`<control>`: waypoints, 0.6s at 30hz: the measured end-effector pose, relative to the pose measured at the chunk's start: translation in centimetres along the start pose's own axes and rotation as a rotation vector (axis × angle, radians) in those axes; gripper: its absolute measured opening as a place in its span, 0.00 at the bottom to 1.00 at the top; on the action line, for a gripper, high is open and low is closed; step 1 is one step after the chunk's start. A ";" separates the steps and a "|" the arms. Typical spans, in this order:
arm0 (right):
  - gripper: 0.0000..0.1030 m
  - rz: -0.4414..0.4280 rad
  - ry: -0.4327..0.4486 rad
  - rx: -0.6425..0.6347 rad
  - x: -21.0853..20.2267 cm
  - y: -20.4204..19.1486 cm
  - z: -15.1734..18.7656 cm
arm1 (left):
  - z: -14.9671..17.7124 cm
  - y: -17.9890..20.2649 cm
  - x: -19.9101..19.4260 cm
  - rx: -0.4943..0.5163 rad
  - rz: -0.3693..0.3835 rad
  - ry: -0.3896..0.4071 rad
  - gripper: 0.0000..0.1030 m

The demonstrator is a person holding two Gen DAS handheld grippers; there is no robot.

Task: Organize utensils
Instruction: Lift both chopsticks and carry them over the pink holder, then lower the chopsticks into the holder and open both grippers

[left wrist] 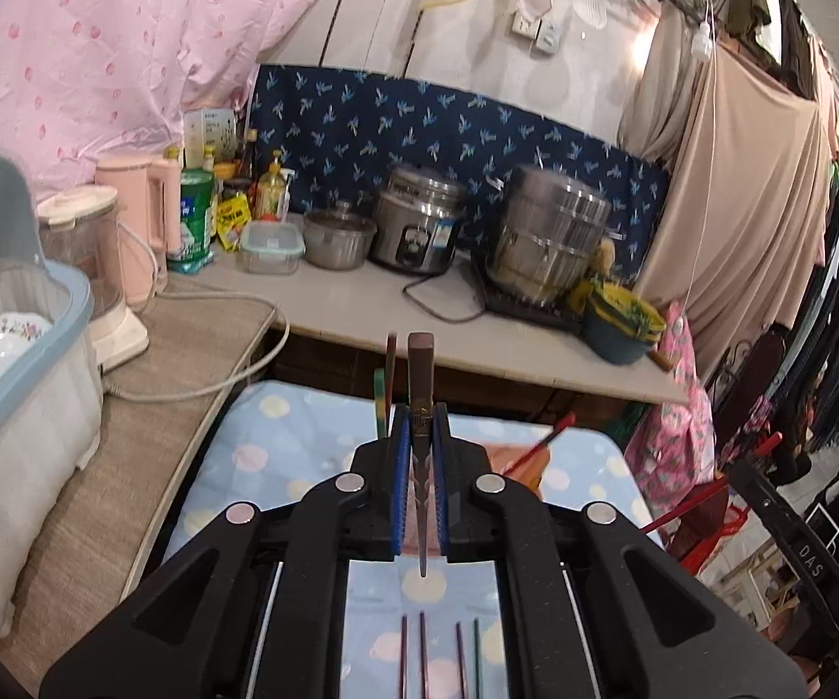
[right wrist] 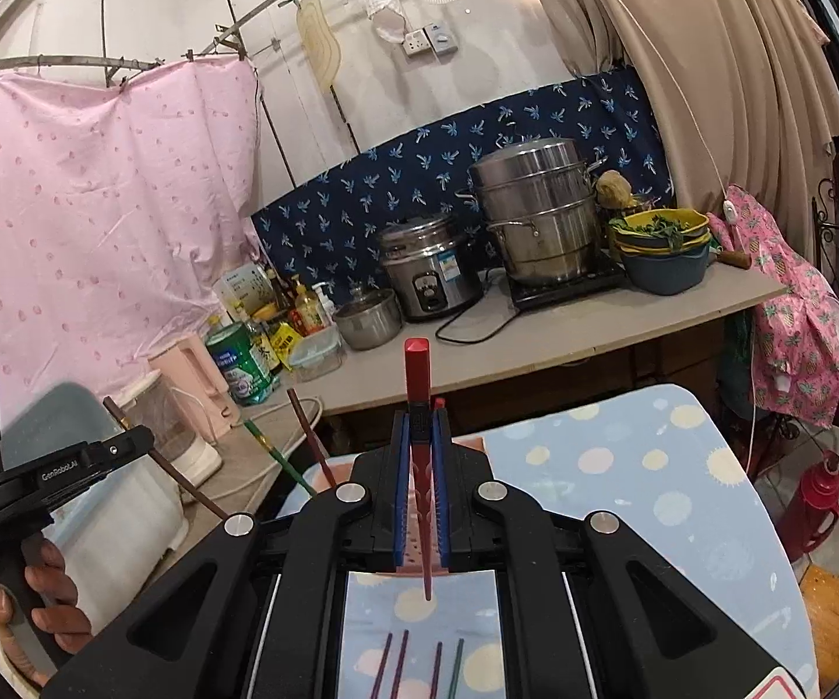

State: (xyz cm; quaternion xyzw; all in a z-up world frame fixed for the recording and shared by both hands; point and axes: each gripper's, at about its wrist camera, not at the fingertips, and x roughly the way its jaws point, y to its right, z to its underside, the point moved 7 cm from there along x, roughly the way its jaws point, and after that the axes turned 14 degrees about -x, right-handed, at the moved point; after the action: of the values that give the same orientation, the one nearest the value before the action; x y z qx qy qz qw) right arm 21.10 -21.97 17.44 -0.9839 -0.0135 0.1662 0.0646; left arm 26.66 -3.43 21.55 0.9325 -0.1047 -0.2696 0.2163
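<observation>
My left gripper (left wrist: 419, 425) is shut on a brown chopstick (left wrist: 420, 373) held along its fingers, above the blue dotted tablecloth (left wrist: 279, 448). A green and a dark chopstick (left wrist: 383, 390) stand just left of its fingers. My right gripper (right wrist: 419, 425) is shut on a red chopstick (right wrist: 417, 373), also held lengthwise above the cloth. Several chopsticks (left wrist: 440, 658) lie side by side on the cloth below the left gripper; they also show in the right wrist view (right wrist: 419, 667). A pink utensil holder (right wrist: 413, 547) sits partly hidden under the right gripper. The left gripper (right wrist: 87, 460) with its brown chopstick (right wrist: 169, 466) shows at the left of the right view.
A counter (left wrist: 361, 303) holds a rice cooker (left wrist: 416, 227), a steel steamer pot (left wrist: 553, 233), a small pot (left wrist: 338, 239), bottles, a pink kettle (left wrist: 145, 215) and a blender (left wrist: 99, 274). A blue dish rack with bowls (left wrist: 6, 338) stands at the left. Clothes hang on the right.
</observation>
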 end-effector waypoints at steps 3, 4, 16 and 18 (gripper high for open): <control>0.07 -0.015 0.032 0.013 1.1 0.0 -2.2 | -2.1 1.0 0.3 0.001 0.006 0.044 0.07; 0.07 -0.018 0.040 0.016 1.5 0.0 -2.8 | -2.8 1.3 0.4 0.001 0.007 0.060 0.07; 0.07 -0.040 0.060 0.066 7.6 0.9 -5.3 | -4.5 1.6 5.5 0.000 -0.017 0.084 0.07; 0.07 -0.036 0.035 0.062 8.9 1.1 -4.7 | -3.8 1.1 6.8 0.004 -0.030 0.067 0.07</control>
State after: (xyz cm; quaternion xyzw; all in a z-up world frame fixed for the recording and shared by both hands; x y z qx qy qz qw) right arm 31.05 -23.17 18.81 -0.9837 -0.0247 0.1481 0.0984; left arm 34.38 -5.17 21.84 0.9429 -0.0837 -0.2411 0.2139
